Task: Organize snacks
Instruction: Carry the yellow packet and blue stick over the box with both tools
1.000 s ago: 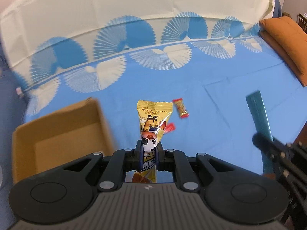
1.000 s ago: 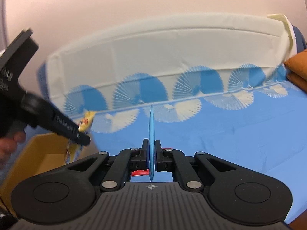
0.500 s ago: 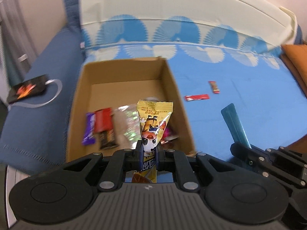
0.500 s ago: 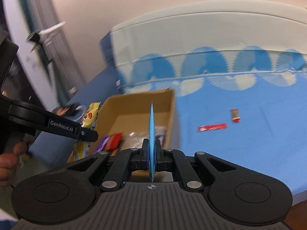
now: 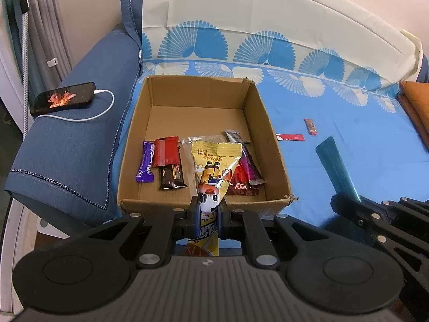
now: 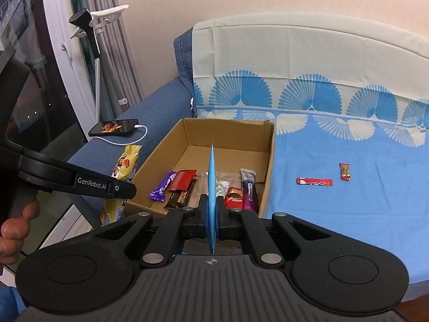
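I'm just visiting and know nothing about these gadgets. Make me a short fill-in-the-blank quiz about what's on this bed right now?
1. The left gripper is shut on a ____ snack packet.
2. The right gripper holds a thin ____ packet edge-on.
3. Both grippers are near the open cardboard ____, which already holds several snacks.
4. Outside it, ____ snacks lie on the blue sheet: a red bar and a small candy.

Missing words: yellow; blue; box; two

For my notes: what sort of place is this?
Most likely a living room at home: a sofa with a fan-print cover, curtains, and a phone charging on the armrest.
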### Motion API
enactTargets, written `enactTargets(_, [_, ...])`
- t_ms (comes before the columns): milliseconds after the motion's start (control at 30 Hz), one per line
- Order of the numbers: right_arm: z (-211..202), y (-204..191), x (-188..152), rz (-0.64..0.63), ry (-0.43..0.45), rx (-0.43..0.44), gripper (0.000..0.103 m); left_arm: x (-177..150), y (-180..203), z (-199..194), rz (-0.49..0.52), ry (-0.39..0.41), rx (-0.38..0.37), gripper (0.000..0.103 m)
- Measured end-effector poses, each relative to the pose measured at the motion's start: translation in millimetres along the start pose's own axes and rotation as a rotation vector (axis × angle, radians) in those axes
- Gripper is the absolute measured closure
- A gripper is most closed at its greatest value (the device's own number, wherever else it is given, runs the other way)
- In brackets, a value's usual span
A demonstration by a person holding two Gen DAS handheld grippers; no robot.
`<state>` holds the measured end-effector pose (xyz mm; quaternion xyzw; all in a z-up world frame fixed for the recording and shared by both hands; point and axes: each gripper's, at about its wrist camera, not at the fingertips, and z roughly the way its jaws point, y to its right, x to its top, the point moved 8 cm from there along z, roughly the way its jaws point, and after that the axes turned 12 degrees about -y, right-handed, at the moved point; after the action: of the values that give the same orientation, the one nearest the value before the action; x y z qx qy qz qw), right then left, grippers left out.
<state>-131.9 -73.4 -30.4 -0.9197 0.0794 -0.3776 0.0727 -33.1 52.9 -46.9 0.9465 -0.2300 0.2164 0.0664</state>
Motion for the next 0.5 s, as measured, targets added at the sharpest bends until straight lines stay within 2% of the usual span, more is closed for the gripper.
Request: enactTargets(500, [6.0,-3.9,2.5,-0.022,-0.017,-0.011,0.098,3.3,-2.0,3.2,-0.014,0.005,-0.007,0.091])
